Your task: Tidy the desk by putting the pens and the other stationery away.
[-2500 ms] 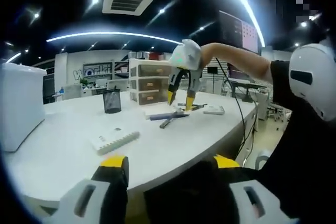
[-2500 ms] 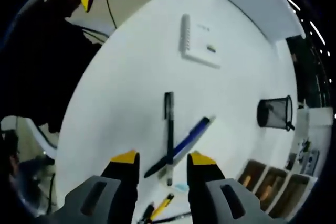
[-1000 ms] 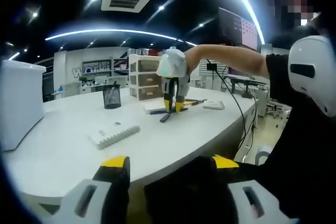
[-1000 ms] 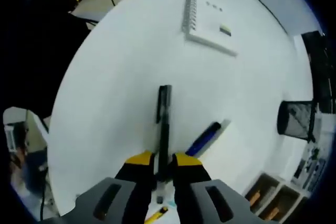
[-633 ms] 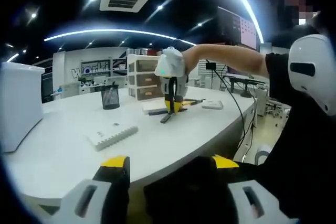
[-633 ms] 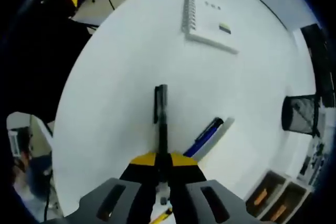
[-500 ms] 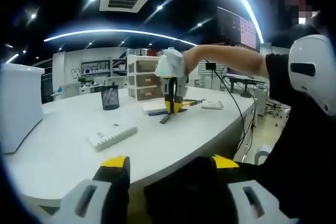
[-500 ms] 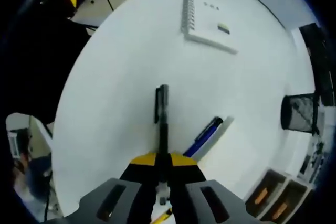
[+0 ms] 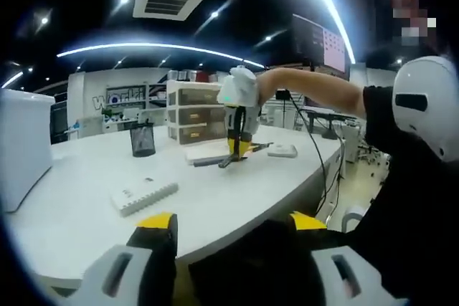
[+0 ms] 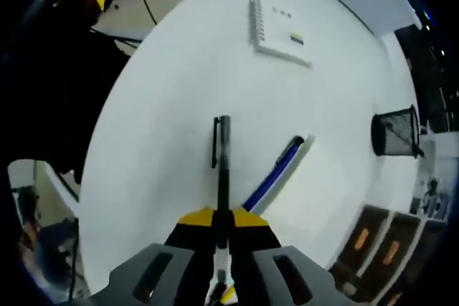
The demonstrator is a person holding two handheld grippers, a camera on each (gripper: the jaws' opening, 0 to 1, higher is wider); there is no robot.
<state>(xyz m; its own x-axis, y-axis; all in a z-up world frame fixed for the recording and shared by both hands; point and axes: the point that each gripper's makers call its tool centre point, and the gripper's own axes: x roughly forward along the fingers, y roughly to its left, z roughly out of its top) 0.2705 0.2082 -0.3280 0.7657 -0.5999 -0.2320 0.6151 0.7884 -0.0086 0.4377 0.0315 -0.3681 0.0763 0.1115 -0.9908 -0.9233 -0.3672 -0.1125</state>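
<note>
Black pen (image 10: 221, 159) pinched in right gripper (image 10: 222, 218) above white desk (image 10: 165, 91); left gripper (image 9: 228, 226) fingers apart.

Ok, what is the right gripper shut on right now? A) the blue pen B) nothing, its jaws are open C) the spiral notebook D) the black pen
D: in the right gripper view the right gripper has its yellow tips closed on the black pen, while the blue pen lies free beside it on the desk.
</note>
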